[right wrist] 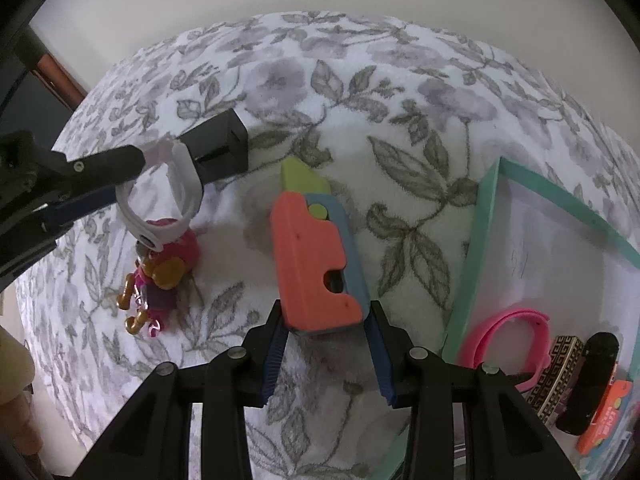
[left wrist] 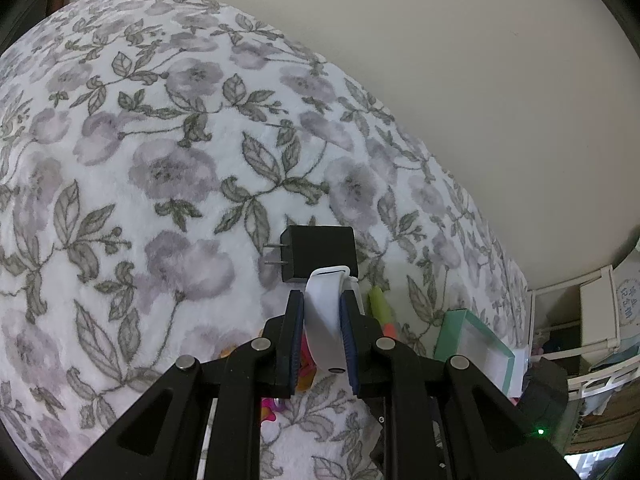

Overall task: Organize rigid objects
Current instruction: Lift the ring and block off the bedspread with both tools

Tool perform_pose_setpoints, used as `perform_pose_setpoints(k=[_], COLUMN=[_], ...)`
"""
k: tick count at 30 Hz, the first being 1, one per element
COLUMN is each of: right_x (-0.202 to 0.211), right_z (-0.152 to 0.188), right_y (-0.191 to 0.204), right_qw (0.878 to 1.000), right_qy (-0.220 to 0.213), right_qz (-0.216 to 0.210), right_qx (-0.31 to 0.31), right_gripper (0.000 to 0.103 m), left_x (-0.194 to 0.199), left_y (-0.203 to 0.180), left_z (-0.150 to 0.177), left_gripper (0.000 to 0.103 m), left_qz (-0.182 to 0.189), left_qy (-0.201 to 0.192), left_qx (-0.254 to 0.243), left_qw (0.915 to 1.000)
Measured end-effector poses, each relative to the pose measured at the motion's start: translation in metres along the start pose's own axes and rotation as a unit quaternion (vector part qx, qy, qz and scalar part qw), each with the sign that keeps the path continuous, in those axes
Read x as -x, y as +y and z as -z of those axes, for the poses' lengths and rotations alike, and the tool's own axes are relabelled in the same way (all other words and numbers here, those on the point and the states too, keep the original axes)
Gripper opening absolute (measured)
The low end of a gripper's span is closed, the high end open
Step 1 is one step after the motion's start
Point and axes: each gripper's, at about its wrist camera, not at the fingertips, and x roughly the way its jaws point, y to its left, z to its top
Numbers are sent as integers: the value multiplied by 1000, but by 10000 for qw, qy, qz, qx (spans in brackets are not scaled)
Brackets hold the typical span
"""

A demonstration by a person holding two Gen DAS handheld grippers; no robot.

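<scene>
Open blanket (left wrist: 140, 180) beyond the charger (left wrist: 318, 252), running to the wall. Box (right wrist: 486, 216) rim close at the right, pink band (right wrist: 504, 340) inside. Left gripper (left wrist: 322, 320) angled down, clamped narrow on white band (left wrist: 326, 320), lifted above the toy (right wrist: 160, 276). Right gripper (right wrist: 326, 344) pointing steeply down, half open, pads flanking the knife (right wrist: 310, 256) end; contact unclear.

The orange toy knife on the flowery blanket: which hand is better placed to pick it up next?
The right. Its gripper already straddles the orange toy knife's near end, and the green box lies beside it. The left gripper is busy, shut on a white wristband.
</scene>
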Motion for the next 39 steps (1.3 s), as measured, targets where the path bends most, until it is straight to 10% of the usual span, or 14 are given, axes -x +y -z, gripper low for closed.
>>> perform_pose_setpoints(k=[5, 24, 39], right_x=[2, -14, 38], right_z=[-10, -14, -22], right_y=[2, 22, -7], right_qw=[9997, 9948, 9902], right_qy=[-255, -817, -1337], right_qz=[-14, 540, 112], right_qx=[-3, 276, -379], right_gripper=[61, 49, 48], left_x=[-1, -11, 17], left_y=[2, 7, -3], left_z=[0, 1, -5], left_gripper=[19, 19, 19], left_qz=[33, 93, 187], left_qy=[24, 157, -247], left_qx=[61, 132, -4], left_qw=[10000, 9997, 9995])
